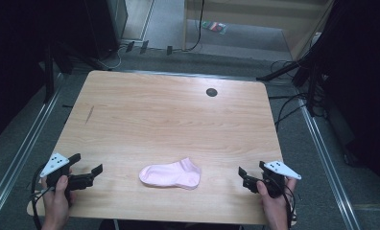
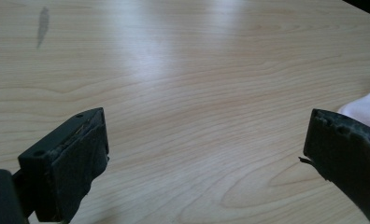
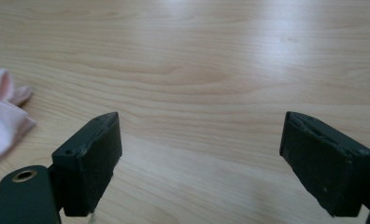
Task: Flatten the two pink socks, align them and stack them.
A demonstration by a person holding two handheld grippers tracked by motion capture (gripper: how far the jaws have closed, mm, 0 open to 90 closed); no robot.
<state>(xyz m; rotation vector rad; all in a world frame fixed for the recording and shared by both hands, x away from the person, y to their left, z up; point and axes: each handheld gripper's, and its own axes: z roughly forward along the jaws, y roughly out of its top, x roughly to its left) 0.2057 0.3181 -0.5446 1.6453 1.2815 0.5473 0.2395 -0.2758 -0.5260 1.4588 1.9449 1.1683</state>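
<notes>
High view: pale pink sock (image 1: 171,174) lying flat; heel bulging up.

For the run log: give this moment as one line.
left tool: open, empty | right tool: open, empty | pink sock: flat between them, untouched | table: wood

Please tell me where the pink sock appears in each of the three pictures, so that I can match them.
High view: the small pink fabric sock lies near the front edge, at the middle, between both grippers.
Left gripper view: a pale piece of it shows at the right edge, above the right jaw.
Right gripper view: its end shows at the left edge.
Shared landmark: the light wooden table.
</notes>
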